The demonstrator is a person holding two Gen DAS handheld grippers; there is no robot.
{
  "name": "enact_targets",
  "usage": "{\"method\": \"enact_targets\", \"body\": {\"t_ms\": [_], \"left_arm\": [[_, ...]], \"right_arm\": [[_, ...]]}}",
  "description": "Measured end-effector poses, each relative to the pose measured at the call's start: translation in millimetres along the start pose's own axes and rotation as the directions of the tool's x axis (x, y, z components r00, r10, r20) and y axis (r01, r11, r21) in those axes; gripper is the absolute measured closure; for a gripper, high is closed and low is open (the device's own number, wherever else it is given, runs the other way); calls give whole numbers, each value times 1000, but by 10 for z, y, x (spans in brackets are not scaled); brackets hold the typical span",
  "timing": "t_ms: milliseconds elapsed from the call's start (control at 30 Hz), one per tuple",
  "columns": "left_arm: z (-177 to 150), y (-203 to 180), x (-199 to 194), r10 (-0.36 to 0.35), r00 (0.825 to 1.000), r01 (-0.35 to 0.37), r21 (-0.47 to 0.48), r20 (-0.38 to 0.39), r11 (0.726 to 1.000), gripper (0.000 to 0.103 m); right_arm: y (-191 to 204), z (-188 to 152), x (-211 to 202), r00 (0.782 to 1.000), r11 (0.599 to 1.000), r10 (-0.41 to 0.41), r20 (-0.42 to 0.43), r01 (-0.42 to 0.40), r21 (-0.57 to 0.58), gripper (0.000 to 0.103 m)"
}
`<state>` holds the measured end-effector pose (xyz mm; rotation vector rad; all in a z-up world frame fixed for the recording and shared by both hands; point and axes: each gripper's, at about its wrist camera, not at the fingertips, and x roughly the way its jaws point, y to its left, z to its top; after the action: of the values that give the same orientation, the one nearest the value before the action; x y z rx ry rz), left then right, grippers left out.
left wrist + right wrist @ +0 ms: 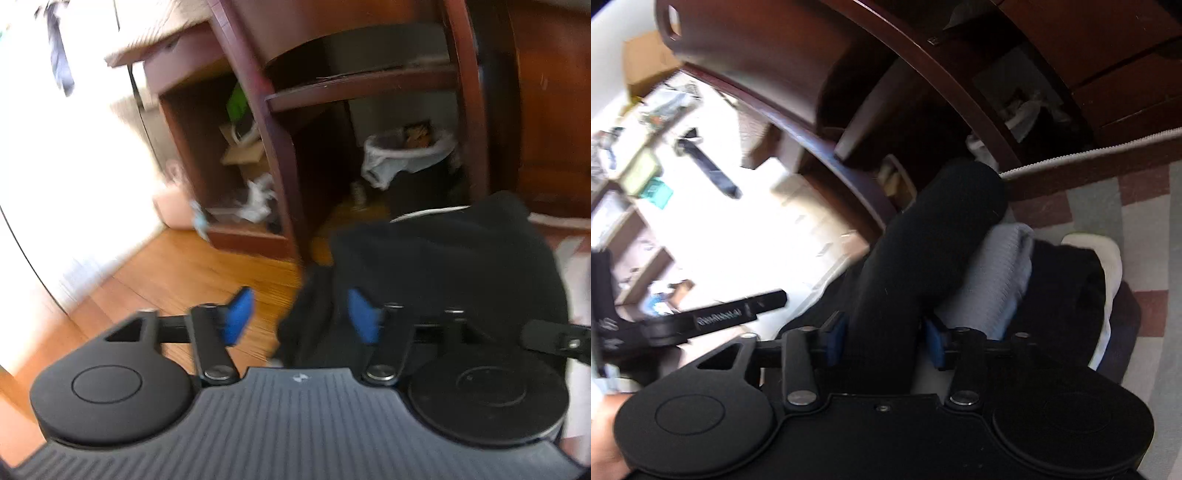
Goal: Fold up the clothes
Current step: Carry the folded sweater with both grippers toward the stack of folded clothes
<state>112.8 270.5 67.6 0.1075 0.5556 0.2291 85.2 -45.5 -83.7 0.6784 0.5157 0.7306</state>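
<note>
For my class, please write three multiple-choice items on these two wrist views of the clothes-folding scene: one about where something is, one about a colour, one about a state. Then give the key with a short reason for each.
1. Where is the lined waste bin?
A. in the open space under the dark wooden furniture
B. on top of the furniture
C. hanging on the wall

2. What colour are the pads on the fingers of the left gripper?
A. red
B. blue
C. yellow

3. How does the right gripper stand to the black garment?
A. shut with nothing near it
B. its fingers stand apart with the garment running between them
C. it points away from all clothing

Key: A, the bin sits on the floor beneath the shelf; B, both pads show bright blue; B, the black cloth passes up between the two fingers, though blur hides whether the pads press on it.
</note>
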Motion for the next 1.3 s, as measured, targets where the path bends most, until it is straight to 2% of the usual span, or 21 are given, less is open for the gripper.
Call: {"method": "enact_targets", "body": {"t_ms": [133,233,300,367,400,433,467,500,533,600,667,733,833,900,1000,1033,1133,1167,1233,1267,1300], "left_arm": [[-344,475,-206,-81,996,75,-142,-34,987,27],[-648,698,-294,-179,979,153,-230,-96,961,27],[-836,778,-300,-242,962,198,-285,-126,938,27],[-986,771,-285,-267,954,212,-325,-134,921,27],[-1034,773,-277,-266,955,209,-341,-130,917,27],[-1045,789,-258,-253,960,199,-351,-117,915,27],[-1055,806,-239,-240,965,188,-362,-104,913,27],[-1052,821,-226,-227,970,179,-372,-88,911,27],[-1030,835,-220,-215,974,173,-383,-68,908,27],[-1032,775,-165,-174,983,138,-378,-63,916,24],[-1093,644,-45,-157,980,108,-347,-118,932,22],[-1176,577,-24,-154,981,107,-336,-118,936,22],[-1227,648,-38,-172,980,124,-375,-96,919,22],[-1267,742,-36,-205,975,147,-436,-88,888,22],[-1394,897,24,-329,941,236,-551,-74,800,24],[-1451,955,61,-387,920,276,-600,-62,751,26],[-1667,1107,211,-543,839,371,-750,18,548,40],[-1691,1109,227,-548,836,381,-755,35,533,42],[-1682,1071,216,-527,848,395,-729,56,559,58],[-1634,1022,178,-505,861,398,-696,60,597,63],[-1569,966,122,-477,876,398,-655,65,642,70]], "right_arm": [[-4,-134,-232,984,986,159,-80,-154,55,32],[65,-322,-82,966,987,158,-206,-148,63,31],[160,-432,-10,959,986,166,-232,-161,42,33],[294,-503,67,955,986,168,-245,-168,18,56],[307,-495,99,952,983,184,-246,-172,69,75],[256,-487,140,939,955,254,-232,-205,216,77],[174,-492,188,917,880,351,-191,-253,402,77],[91,-496,236,890,768,436,-132,-292,570,78],[108,-485,266,890,758,436,-134,-283,587,78],[303,-440,297,927,906,293,-236,-190,379,74],[498,-395,328,946,986,127,-299,-87,141,71],[582,-349,183,953,998,52,-298,-63,-29,63],[550,-40,-46,965,994,17,-260,-46,-103,46],[523,267,-125,977,990,-20,-211,-11,-144,39],[434,747,-36,979,973,-154,-130,127,-193,22],[399,881,75,968,962,-214,-130,185,-202,21],[175,1154,371,952,955,-268,-149,242,-174,21],[56,1184,440,948,955,-280,-153,259,-144,21],[-168,1242,628,944,960,-281,-170,275,-59,24],[-239,1247,692,953,969,-247,-175,242,-47,32],[-276,1234,733,967,983,-183,-178,176,-58,73]]}}
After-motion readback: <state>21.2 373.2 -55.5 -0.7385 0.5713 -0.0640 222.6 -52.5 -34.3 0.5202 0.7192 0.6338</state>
